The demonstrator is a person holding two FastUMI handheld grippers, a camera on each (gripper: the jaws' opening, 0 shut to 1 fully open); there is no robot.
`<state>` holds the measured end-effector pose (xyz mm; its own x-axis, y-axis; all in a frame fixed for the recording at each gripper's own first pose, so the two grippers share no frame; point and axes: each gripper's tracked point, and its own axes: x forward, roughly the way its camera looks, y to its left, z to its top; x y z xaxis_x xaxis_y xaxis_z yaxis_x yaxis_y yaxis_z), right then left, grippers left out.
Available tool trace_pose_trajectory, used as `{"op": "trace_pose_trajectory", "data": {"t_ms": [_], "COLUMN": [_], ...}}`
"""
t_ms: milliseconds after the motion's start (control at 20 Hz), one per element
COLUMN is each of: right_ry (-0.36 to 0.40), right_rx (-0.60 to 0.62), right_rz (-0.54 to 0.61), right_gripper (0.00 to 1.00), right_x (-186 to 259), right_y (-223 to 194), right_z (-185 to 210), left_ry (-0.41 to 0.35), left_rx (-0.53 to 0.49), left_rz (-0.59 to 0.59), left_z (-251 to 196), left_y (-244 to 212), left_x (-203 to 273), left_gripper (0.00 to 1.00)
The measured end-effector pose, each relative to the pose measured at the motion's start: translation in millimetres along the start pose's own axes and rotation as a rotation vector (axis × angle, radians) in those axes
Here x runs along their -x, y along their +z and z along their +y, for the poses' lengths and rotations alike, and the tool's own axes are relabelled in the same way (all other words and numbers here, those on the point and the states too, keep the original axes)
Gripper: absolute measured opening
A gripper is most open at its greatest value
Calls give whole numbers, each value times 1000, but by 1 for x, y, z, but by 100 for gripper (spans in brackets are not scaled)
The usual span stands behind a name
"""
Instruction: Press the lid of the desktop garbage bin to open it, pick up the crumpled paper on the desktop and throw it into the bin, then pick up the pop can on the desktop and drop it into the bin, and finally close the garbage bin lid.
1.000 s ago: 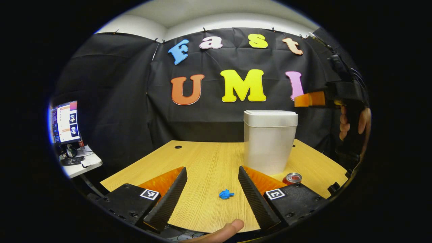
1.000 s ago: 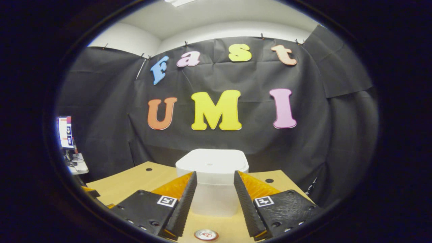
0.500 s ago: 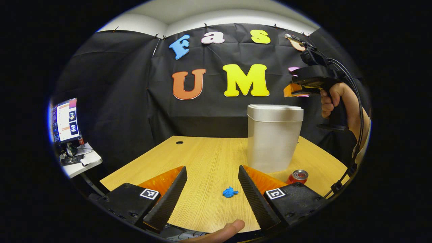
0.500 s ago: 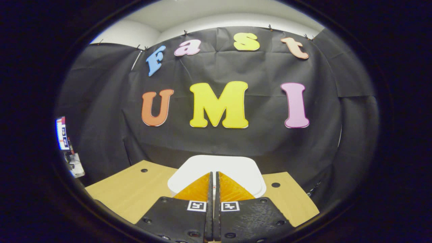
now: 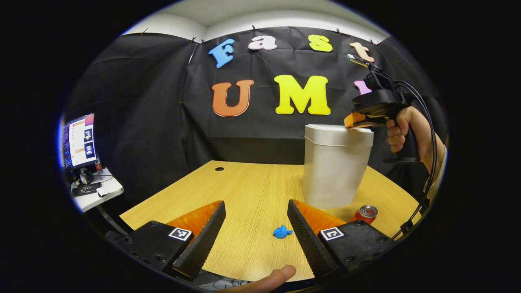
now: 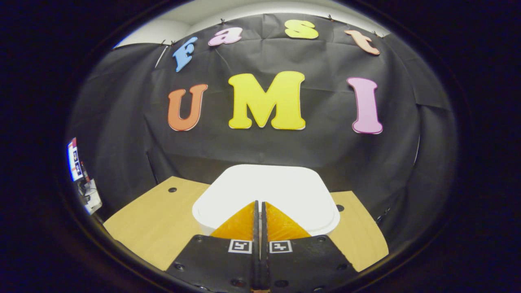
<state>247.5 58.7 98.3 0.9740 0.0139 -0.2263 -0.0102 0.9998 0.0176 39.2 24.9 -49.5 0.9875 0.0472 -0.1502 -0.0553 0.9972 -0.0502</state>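
A white bin (image 5: 336, 171) stands on the wooden desk, its lid (image 6: 266, 191) down. My right gripper (image 6: 258, 202) is shut with nothing between its fingers, and its tips rest on the near part of the lid. In the left gripper view that gripper (image 5: 353, 121) touches the lid's right edge, held by a hand (image 5: 401, 132). A small blue crumpled paper (image 5: 281, 232) lies on the desk between the fingers of my open left gripper (image 5: 256, 207), which hovers low over the front edge. A red pop can (image 5: 366, 213) stands to the right of the bin's base.
The desk (image 5: 248, 191) has a round cable hole (image 5: 220, 168) at the back left and two more (image 6: 172, 189) beside the bin. A side table with a monitor (image 5: 79, 140) and keyboard sits far left. A fingertip (image 5: 281, 273) shows at the desk's front edge.
My right gripper shut its fingers, moved forward over the bin and came down onto the lid. The left gripper drifted slightly; paper and can stayed put.
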Motion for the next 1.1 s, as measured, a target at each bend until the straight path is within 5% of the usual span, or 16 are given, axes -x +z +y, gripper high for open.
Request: {"op": "trace_pose_trajectory", "data": {"t_ms": [650,700,850,1050,1100], "right_ry": [67,68,21,17,4], "right_rx": [-23,-19,-16,13,26], "right_rz": [-233,-244,-268,-274,-284], "right_gripper": [3,9,68,98,97], "right_x": [86,93,110,127,133], "right_y": [4,1,-9,-25,-29], "right_z": [6,6,-4,-9,-14], "left_ry": [-33,-39,-69,-116,-127], "left_rx": [13,12,23,21,16], "left_rz": [51,56,84,110,121], "left_z": [-4,-6,-13,-23,-25], "left_y": [-18,-19,-28,-41,-46], "left_x": [-17,-19,-25,-35,-39], "left_gripper": [99,99,99,99,99]}}
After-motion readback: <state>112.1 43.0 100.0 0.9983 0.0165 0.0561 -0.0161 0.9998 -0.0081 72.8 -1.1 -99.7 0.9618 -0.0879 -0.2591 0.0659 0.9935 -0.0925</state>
